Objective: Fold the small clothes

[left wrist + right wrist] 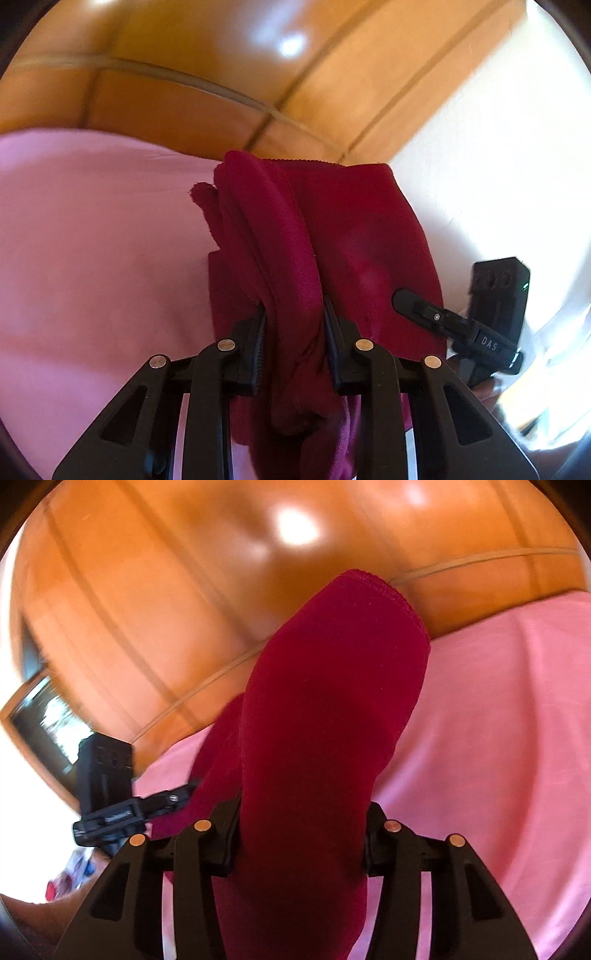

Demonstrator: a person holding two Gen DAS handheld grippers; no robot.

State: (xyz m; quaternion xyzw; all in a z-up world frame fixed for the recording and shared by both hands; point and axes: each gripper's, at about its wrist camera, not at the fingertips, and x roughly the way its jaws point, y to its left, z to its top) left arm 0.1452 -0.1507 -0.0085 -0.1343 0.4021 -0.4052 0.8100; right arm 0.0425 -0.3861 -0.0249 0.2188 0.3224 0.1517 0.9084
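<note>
A dark red garment (pixel 332 236) hangs bunched in folds above a pink cloth surface (pixel 92 258). My left gripper (pixel 293 317) is shut on a thick fold of it, the cloth squeezed between the two pads. My right gripper (pixel 303 805) is shut on another part of the same red garment (pixel 325 701), which drapes forward over the jaws and hides the fingertips. The right gripper also shows in the left wrist view (pixel 480 325), touching the garment's right edge. The left gripper shows at the left of the right wrist view (pixel 110 797).
The pink cloth (pixel 498 738) covers the surface under both grippers. Behind it stands glossy orange wooden panelling (pixel 203 74). A bright white area (pixel 498 147) lies at the right. A dark framed opening (pixel 40 723) sits at the far left.
</note>
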